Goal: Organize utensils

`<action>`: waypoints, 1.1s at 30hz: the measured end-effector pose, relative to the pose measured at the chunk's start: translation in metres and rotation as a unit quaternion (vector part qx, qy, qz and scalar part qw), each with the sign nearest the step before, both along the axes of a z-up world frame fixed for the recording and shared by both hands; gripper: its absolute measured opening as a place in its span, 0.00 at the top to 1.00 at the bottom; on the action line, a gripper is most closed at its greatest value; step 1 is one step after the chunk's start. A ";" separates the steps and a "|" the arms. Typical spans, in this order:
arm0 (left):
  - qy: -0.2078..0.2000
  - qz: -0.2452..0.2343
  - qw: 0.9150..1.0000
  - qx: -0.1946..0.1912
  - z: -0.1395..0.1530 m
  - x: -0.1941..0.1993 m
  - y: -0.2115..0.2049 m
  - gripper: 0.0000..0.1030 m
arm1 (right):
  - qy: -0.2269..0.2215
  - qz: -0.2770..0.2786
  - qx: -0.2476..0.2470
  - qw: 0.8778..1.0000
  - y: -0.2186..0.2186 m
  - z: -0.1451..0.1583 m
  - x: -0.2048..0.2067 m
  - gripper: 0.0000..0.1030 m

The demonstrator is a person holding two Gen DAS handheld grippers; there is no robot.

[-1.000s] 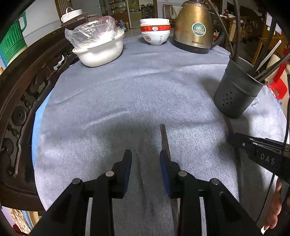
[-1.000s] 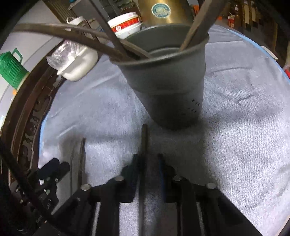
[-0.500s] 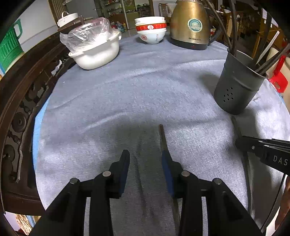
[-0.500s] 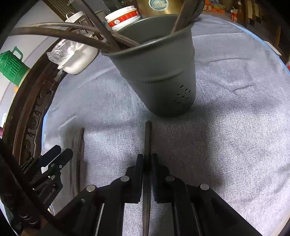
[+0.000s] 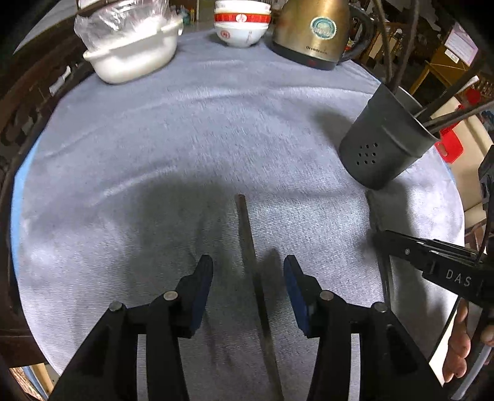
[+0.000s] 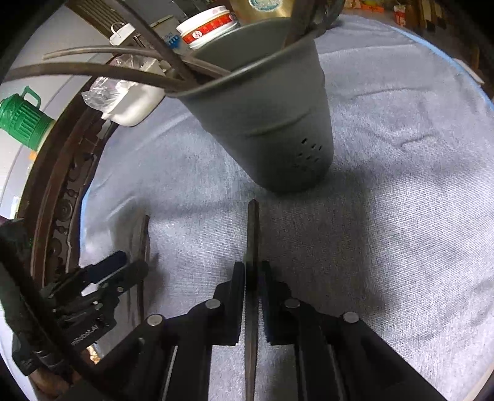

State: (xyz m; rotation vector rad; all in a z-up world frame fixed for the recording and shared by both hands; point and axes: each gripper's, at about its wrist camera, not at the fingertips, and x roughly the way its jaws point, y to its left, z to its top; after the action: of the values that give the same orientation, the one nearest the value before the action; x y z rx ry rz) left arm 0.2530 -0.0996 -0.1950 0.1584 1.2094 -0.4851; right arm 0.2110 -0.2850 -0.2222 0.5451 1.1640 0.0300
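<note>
Two dark chopsticks lie on the grey tablecloth (image 5: 185, 129). One chopstick (image 5: 247, 231) runs between the fingers of my left gripper (image 5: 247, 265), whose jaws are opening; neither blue pad touches it. My right gripper (image 6: 253, 271) is shut on the other chopstick (image 6: 253, 228), which points at the foot of the dark grey utensil holder (image 6: 262, 123). That holder (image 5: 379, 148) stands at the right with several utensils in it. From the right wrist, the left gripper (image 6: 108, 277) and its chopstick (image 6: 143, 246) show at the left.
At the back stand a white dish (image 5: 132, 52) under plastic wrap, stacked bowls (image 5: 242, 24) and a gold kettle (image 5: 315, 34). A carved dark wooden rim (image 6: 61, 200) borders the table on the left, with a green jug (image 6: 21, 117) beyond it. A hand (image 5: 460, 354) shows at the lower right.
My left jaws have spread wider, and the chopstick now lies midway between them instead of under the right finger. My right jaws have closed onto their chopstick.
</note>
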 end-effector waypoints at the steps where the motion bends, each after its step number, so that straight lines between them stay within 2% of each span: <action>1: 0.008 0.002 1.000 -0.004 -0.001 0.002 -0.001 0.53 | 0.002 0.000 -0.008 1.000 0.001 0.001 0.002 0.87; 8: 0.037 0.023 0.999 -0.030 -0.005 0.022 -0.003 0.53 | -0.007 0.000 -0.060 0.998 0.012 0.006 0.014 0.87; 10: 0.040 0.032 0.998 -0.030 -0.005 0.027 -0.003 0.56 | -0.010 0.010 -0.077 0.997 0.016 0.007 0.016 0.87; 13: 0.033 0.038 0.998 -0.025 -0.006 0.031 -0.006 0.68 | -0.015 0.019 -0.100 0.995 0.020 0.008 0.018 0.89; 15: 0.030 0.045 0.998 -0.020 -0.006 0.034 -0.004 0.84 | -0.018 0.025 -0.116 0.993 0.024 0.009 0.019 0.90; 18: 0.027 0.051 0.998 -0.017 -0.007 0.035 -0.002 0.94 | -0.022 0.031 -0.131 0.991 0.031 0.011 0.017 0.91; 24: 0.009 0.053 0.998 -0.027 0.001 0.021 0.003 0.95 | -0.040 0.025 -0.110 0.993 0.027 0.020 0.009 0.94; 33: -0.050 0.059 0.995 -0.065 0.061 -0.008 0.028 0.95 | -0.118 0.033 -0.069 0.990 0.020 0.065 -0.021 0.94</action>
State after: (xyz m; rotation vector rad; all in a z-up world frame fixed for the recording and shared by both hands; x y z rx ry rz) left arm 0.2454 -0.0716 -0.1335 -0.0004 1.0801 -0.4447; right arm 0.1902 -0.2653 -0.1571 0.3692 0.9448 0.0680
